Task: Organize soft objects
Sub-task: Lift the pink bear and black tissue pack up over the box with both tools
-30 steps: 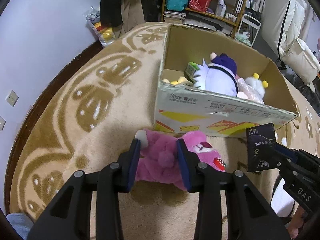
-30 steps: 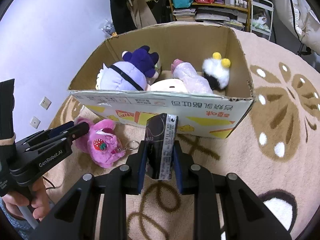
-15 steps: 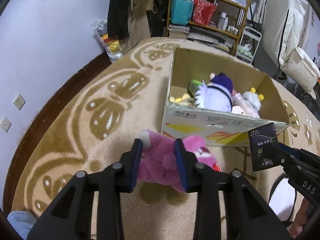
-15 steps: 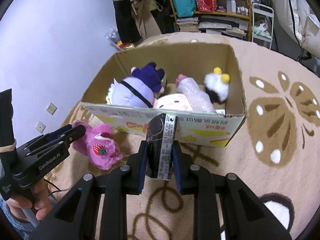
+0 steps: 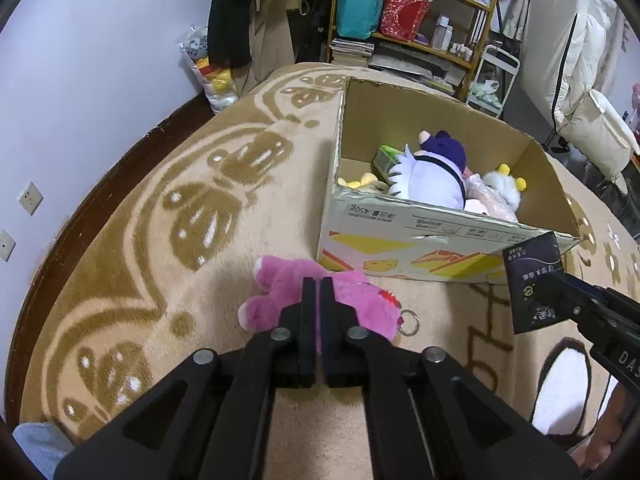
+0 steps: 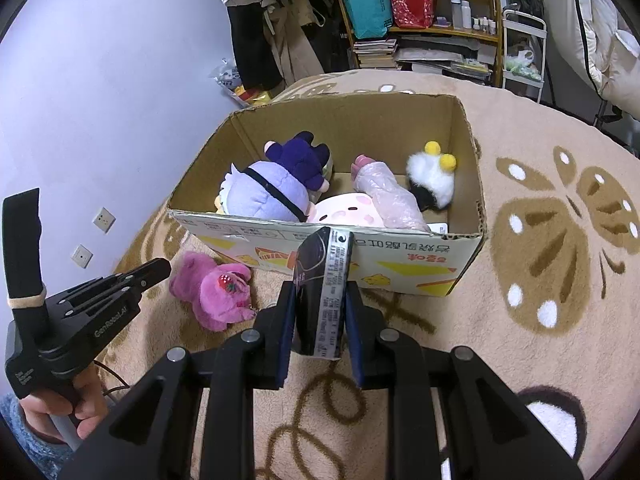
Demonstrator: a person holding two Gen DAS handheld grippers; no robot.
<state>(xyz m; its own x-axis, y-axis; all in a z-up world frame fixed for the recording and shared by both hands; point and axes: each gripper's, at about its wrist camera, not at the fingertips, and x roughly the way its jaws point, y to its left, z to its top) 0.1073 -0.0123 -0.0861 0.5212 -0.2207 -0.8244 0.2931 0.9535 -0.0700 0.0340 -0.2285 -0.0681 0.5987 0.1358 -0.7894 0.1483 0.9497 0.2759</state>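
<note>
Most of the soft toys are already inside the big brown cardboard box (image 6: 400,120), which sits in the middle of the frame on the fluffy tan rug with brown butterfly shapes (image 5: 160,200). In there I can see a fat purple plush with a dark blue hat (image 6: 276,188), a pale pink plush wrapped in clear plastic (image 6: 384,196), a small white fluffy toy with yellow bobbles (image 6: 432,176) and a bit of a yellow toy (image 5: 362,181) in the corner.

One toy is left out. The bright pink plush bear with a strawberry on it (image 6: 218,290) lies on the rug, just beside the front of the box, at lower left in the right view.

The left gripper (image 5: 315,288) hangs above the bear with its jaws pressed together, holding nothing. The right gripper (image 6: 320,304) has its jaws squeezed on a dark flat packet with white printing (image 6: 322,292), in front of the box.

I think the bear and the packet are what is left to put away.
</note>
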